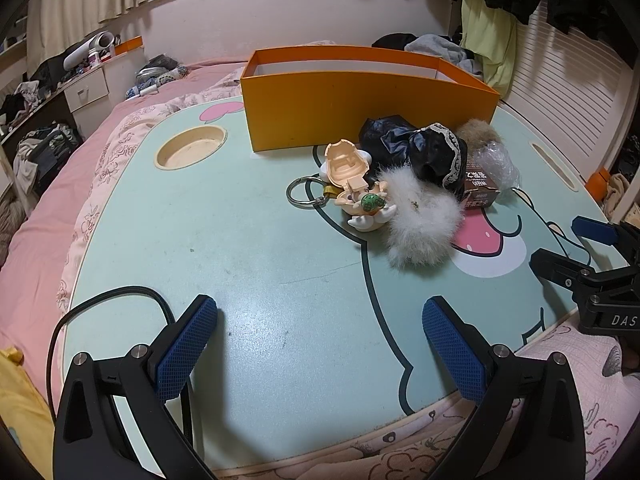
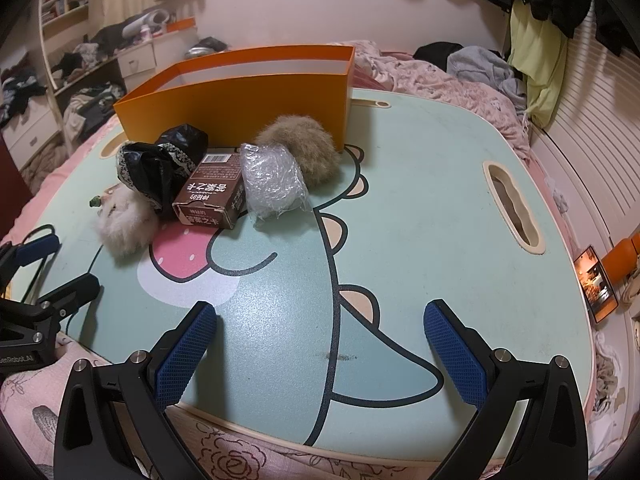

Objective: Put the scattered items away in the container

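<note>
An orange open box [image 1: 360, 100] [image 2: 248, 96] stands at the far side of a mint cartoon lap table [image 1: 248, 240] [image 2: 420, 208]. In front of it lie a peach toy keychain with a metal ring [image 1: 352, 184], a white fluffy pompom [image 1: 420, 220] [image 2: 126, 220], a black lace-trimmed bundle [image 1: 416, 148] [image 2: 164, 164], a brown carton [image 2: 212, 200] [image 1: 482, 188], a bubble-wrapped lump [image 2: 274, 180] [image 1: 496, 160] and a tan fur ball [image 2: 304, 144] [image 1: 478, 130]. My left gripper [image 1: 320, 344] is open and empty over the near table. My right gripper [image 2: 320, 348] is open and empty, also short of the items.
The table rests on a pink quilted bed [image 1: 40, 216]. It has a round cup recess [image 1: 191, 147] and a slot handle [image 2: 514, 208]. A black cable [image 1: 108, 296] trails at the left. A phone [image 2: 596, 284] lies off the right edge. Clothes and shelves crowd the surroundings.
</note>
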`<state>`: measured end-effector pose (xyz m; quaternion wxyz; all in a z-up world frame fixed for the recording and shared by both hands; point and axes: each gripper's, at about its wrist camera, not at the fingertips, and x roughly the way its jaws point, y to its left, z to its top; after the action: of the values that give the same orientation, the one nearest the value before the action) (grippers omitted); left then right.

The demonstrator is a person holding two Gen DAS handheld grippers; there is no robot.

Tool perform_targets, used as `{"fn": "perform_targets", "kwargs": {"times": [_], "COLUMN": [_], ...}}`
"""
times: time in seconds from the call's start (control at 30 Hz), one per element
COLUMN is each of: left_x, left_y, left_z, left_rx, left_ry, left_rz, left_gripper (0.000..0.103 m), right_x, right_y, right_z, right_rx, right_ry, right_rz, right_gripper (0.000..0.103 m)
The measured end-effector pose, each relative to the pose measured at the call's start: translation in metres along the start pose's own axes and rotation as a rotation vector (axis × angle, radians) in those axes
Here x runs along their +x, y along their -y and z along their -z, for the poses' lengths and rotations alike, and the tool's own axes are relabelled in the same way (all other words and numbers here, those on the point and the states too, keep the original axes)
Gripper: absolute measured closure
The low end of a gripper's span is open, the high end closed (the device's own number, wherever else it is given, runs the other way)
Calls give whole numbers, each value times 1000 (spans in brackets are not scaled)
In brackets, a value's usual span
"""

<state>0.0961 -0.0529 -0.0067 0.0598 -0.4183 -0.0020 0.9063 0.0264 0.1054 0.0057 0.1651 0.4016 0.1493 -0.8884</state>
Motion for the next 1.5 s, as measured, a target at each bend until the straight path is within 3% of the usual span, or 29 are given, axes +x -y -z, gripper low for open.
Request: {"fn": "perform_targets", "kwargs": {"times": [0.5,0.63,0.73,0.87,1.0,1.1,1.13,1.17,1.23,1.5], "left_x": [0,-1,0,0,0,0,0,0,0,-1], "left_y": [0,0,-1,-1,-1,-1,-1,-1,-1,0], "left_z": [0,0,0,-1,-1,-1,-1,-1,-1,-2], "left_rx": [-1,-2,-2,-2,-2,-2,-2,-2,-2,-3], "left_ry": [0,1,1,1,2,2,2,2,1,2], "left_rz": [0,1,2,3,4,3,3,4,3,3], "left_gripper": [1,1,1,1,1,1,1,1,1,1], "right_x": [-1,-4,-8,-7,-7,3,8,15,29,-13], "right_y": [0,5,11,12,0,-13,-15,-17,-14,7], "right_z": [-1,-4,-11,-33,-59,-73,-75,-77,-77,-44], "right_rx": [4,31,59,83,53,1,-9,-18,-10,37], "right_ry": [10,35,55,81,116,102,90,70,27,98], "right_rz": [-2,-40,-94,-130,-161,-125,-116,-115,-133,-291], "right_gripper": [0,1,24,39,40,41,48,69,73,74]}}
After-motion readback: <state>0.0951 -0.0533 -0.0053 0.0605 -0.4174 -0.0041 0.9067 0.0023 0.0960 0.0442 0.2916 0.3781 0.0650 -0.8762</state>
